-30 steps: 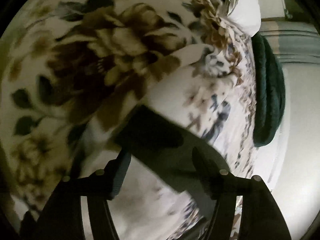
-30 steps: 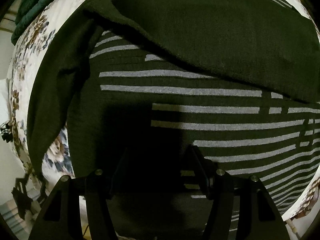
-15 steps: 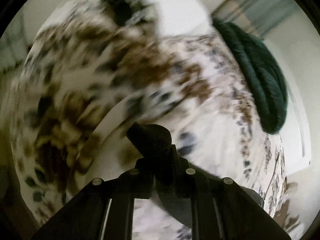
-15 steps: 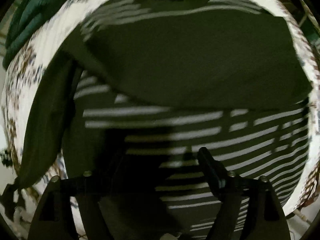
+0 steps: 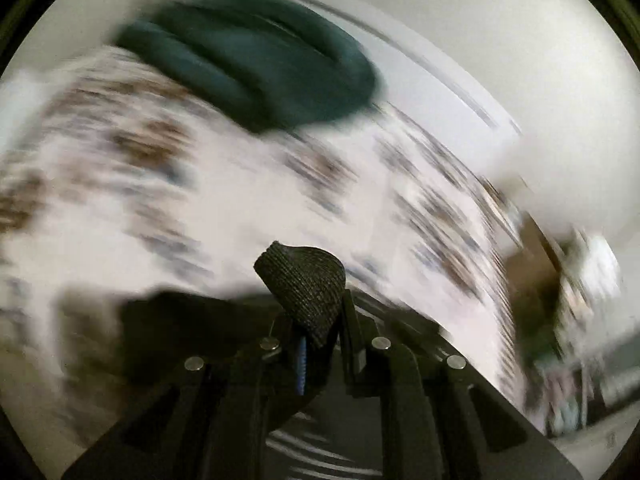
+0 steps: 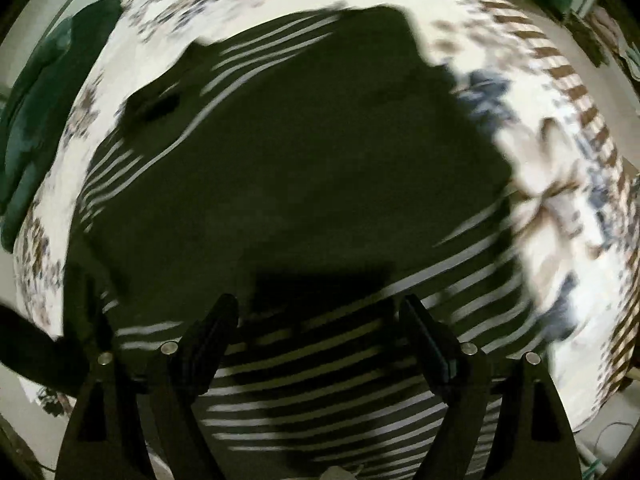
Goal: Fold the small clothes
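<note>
Slippage is the risk I judge nearest: the left claw (image 5: 316, 320) is pinched shut on just a small knit corner of the dark striped sweater (image 6: 304, 168), which could pull free or drag the half-made fold askew. The right claw (image 6: 320, 336) hangs wide and empty above that sweater, spread mid-bed on the floral bedspread (image 6: 560, 208), a dark green blanket (image 5: 256, 68) bunched at the bed's far edge by a pale wall.

Your left gripper (image 5: 320, 320) is matte black, with round silver screws on its angular fingers; your right gripper (image 6: 320, 320) matches, with ribbed black pads (image 6: 430, 344).
</note>
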The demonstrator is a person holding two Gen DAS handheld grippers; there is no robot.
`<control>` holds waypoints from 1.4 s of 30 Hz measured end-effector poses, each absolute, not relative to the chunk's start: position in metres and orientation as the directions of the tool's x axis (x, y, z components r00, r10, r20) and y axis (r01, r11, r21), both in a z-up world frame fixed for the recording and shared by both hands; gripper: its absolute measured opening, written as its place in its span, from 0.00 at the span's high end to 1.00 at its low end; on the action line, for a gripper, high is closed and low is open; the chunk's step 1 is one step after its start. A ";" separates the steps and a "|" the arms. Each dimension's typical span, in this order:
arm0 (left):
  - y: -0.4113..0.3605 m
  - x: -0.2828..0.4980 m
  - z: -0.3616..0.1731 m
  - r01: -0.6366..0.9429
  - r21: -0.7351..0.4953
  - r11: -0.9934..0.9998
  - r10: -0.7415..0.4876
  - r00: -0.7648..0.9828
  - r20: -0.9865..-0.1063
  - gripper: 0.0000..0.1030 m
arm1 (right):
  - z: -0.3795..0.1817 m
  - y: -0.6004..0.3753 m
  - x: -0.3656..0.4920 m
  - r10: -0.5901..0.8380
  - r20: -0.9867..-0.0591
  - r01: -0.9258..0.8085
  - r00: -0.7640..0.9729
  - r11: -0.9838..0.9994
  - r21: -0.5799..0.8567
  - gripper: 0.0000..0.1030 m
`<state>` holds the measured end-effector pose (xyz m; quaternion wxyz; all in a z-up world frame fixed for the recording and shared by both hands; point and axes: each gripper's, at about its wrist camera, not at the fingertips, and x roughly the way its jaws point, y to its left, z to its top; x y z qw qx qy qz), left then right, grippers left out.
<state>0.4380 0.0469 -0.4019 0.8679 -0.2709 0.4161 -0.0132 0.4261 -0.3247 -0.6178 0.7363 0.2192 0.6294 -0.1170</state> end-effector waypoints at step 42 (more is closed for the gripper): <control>0.045 0.431 -0.547 -0.326 0.026 0.945 0.148 0.357 -0.922 0.08 | -0.629 -0.367 0.571 -0.034 -0.994 -0.159 0.102 0.986 -0.050 0.72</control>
